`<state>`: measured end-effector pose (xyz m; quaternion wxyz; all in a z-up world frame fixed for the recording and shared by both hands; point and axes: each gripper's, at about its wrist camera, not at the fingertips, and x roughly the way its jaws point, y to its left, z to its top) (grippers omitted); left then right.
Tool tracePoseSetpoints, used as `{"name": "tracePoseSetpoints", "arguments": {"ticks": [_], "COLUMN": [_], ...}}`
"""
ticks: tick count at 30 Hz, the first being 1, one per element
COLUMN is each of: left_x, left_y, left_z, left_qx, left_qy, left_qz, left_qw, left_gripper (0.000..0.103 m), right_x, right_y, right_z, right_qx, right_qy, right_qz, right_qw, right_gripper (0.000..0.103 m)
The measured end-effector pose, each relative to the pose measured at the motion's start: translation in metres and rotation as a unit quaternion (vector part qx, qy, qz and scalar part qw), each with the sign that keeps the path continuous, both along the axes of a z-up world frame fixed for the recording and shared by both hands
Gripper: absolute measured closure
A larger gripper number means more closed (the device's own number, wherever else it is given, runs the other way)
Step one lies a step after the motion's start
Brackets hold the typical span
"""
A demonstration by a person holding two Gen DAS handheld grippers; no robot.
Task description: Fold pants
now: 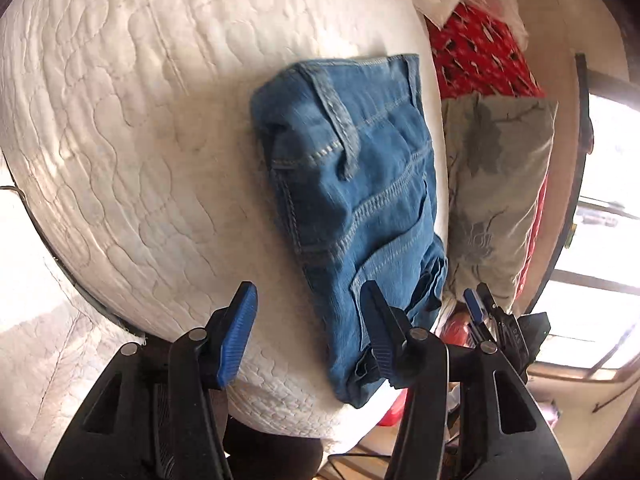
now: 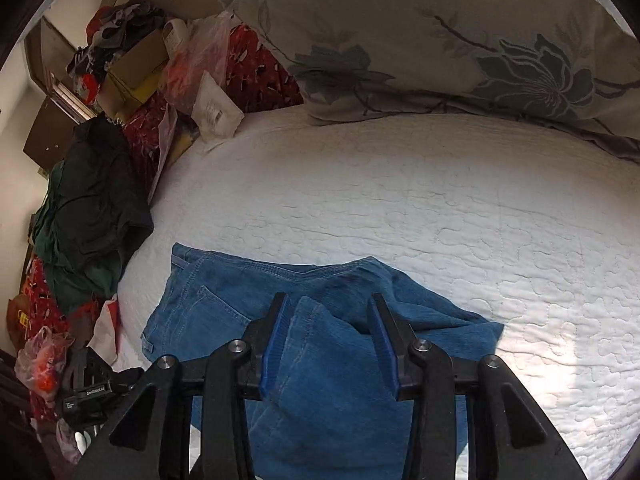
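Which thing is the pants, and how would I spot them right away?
Find the big white quilted bed, with a grey flowered pillow along one edge. The pants lie folded on the bed just in front of that pillow. They are the only blue denim thing there, with pale stitching and a pocket.

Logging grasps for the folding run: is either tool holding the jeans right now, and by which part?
Nothing is held. The left tool and the right tool both stand open above the folded blue denim jeans.
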<state>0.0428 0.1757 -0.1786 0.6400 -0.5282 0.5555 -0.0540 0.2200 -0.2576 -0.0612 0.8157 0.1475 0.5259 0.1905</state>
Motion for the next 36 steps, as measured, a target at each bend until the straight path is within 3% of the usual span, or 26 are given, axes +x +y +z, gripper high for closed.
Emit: {"name": "tracePoseSetpoints", "arguments": {"ticks": [6, 9, 12, 18, 22, 23, 25, 27, 30, 33, 36], "left_x": [0.007, 0.019, 0.027, 0.038, 0.041, 0.043, 0.046, 0.048, 0.046, 0.043, 0.037], "left_y": [0.014, 0.012, 0.015, 0.016, 0.016, 0.016, 0.015, 0.011, 0.008, -0.001, -0.019], "left_z": [-0.020, -0.013, -0.008, -0.002, -0.004, -0.005, -0.003, -0.002, 0.006, 0.030, 0.063], "left_qx": [-0.077, -0.080, -0.092, -0.079, -0.079, -0.079, -0.067, -0.042, -0.006, 0.039, 0.100], "left_qy": [0.002, -0.011, -0.020, -0.026, -0.024, -0.021, -0.020, -0.018, -0.027, -0.057, -0.098], "left_qz": [0.032, 0.029, 0.030, 0.030, 0.033, 0.033, 0.030, 0.017, 0.003, -0.015, -0.040], "left_qw": [0.9965, 0.9963, 0.9951, 0.9961, 0.9960, 0.9961, 0.9971, 0.9988, 0.9996, 0.9975, 0.9894], "left_gripper": [0.049, 0.041, 0.041, 0.041, 0.041, 0.041, 0.051, 0.072, 0.083, 0.083, 0.083], "right_x": [0.026, 0.041, 0.060, 0.083, 0.080, 0.077, 0.073, 0.069, 0.062, 0.053, 0.040], "right_y": [0.107, 0.159, 0.209, 0.294, 0.327, 0.331, 0.333, 0.328, 0.312, 0.292, 0.265], "right_z": [0.009, 0.007, -0.008, -0.051, -0.074, -0.075, -0.069, -0.062, -0.044, -0.022, 0.003], "right_qx": [-0.043, -0.076, -0.089, -0.137, -0.184, -0.196, -0.196, -0.202, -0.176, -0.137, -0.101], "right_qy": [-0.003, -0.012, 0.000, 0.016, 0.016, 0.005, -0.009, -0.019, -0.039, -0.049, -0.063], "right_qz": [0.096, 0.146, 0.194, 0.269, 0.326, 0.339, 0.356, 0.355, 0.339, 0.315, 0.295], "right_qw": [0.995, 0.986, 0.977, 0.953, 0.927, 0.920, 0.913, 0.913, 0.924, 0.938, 0.948], "right_gripper": [0.059, 0.049, 0.049, 0.049, 0.049, 0.050, 0.068, 0.085, 0.087, 0.087, 0.088]}}
